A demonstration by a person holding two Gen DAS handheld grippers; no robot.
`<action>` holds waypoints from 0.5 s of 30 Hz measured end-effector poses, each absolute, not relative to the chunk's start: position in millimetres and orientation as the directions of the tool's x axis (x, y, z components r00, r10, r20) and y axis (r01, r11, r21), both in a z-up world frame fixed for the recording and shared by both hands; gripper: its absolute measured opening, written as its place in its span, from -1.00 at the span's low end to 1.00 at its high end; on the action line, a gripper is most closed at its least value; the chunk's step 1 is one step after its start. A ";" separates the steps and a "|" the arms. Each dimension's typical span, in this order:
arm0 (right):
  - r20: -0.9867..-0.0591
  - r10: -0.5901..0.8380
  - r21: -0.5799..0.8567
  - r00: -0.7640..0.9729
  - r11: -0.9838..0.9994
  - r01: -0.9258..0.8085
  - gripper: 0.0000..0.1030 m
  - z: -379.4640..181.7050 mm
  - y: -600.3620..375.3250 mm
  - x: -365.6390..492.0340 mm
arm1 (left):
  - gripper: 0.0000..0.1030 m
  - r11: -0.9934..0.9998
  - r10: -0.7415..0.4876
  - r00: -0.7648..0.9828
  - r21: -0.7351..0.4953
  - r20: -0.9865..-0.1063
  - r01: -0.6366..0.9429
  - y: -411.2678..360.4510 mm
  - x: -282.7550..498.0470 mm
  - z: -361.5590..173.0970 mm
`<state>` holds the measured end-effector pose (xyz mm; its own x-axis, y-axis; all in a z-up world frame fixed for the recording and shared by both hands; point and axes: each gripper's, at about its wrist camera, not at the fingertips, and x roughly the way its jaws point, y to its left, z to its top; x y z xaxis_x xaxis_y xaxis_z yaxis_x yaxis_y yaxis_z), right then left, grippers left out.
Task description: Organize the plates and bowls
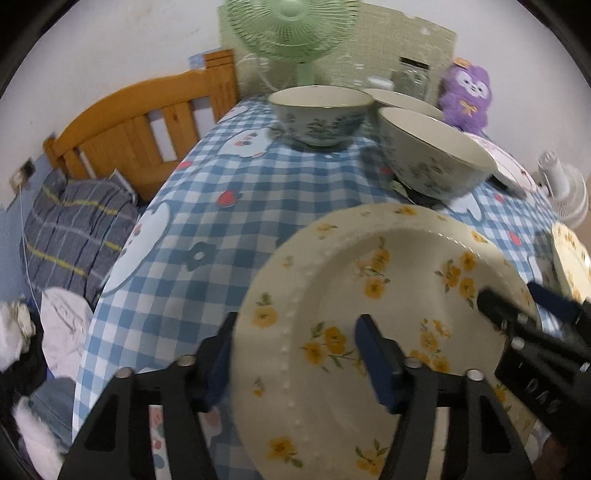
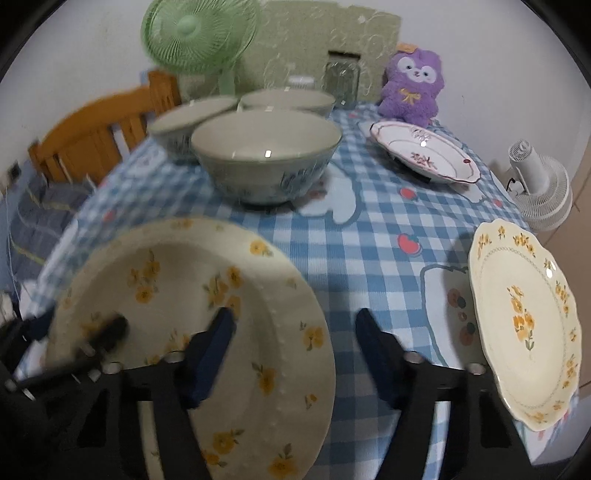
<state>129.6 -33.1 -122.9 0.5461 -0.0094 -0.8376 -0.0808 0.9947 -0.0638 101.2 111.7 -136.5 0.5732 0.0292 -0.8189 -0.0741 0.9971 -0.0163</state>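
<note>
Blue-and-white checked cloth point(image 1: 221, 221) covers the table, with a wooden bed point(image 1: 140, 125) at upper left. The left gripper point(image 1: 295, 354) straddles the yellow-flower plate's point(image 1: 388, 258) left rim, jaws half open. Two bowls point(image 1: 319, 110) stand behind.

In the right view, the right gripper point(image 2: 295, 350) straddles that plate's right rim, half open. A green fan point(image 2: 199, 33) stands behind. No writing is clear enough to read.

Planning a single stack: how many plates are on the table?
3: yellow-flowered plate straddled by both grippers, scalloped plate at the right edge, pink-patterned plate by the purple toy. Others could be hidden.
</note>
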 end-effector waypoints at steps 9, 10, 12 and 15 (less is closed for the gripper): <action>-0.855 -0.010 -0.072 0.518 0.992 -0.100 -0.01 -124.9 -29.0 123.4 | 0.04 0.999 0.011 0.565 -0.015 -0.825 -0.041 115.9 98.0 -134.6; -0.857 -0.016 -0.077 0.516 0.992 -0.097 -0.02 -124.3 -28.9 121.5 | 0.03 0.999 0.009 0.564 -0.014 -0.826 -0.036 116.4 96.8 -134.2; -0.857 -0.023 -0.081 0.515 0.993 -0.089 -0.06 -123.5 -29.1 118.6 | -0.02 1.000 0.002 0.564 -0.013 -0.826 -0.023 117.9 94.0 -133.6; -0.856 -0.030 -0.081 0.517 0.994 -0.076 -0.13 -121.7 -31.0 116.4 | -0.04 1.000 -0.006 0.559 -0.005 -0.829 0.004 118.6 92.6 -132.8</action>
<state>116.4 -31.0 -121.7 0.5166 -0.0303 -0.8557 -0.0757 0.9938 -0.0808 92.6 118.6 -132.8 0.5590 -0.0059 -0.8291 0.0035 1.0000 -0.0048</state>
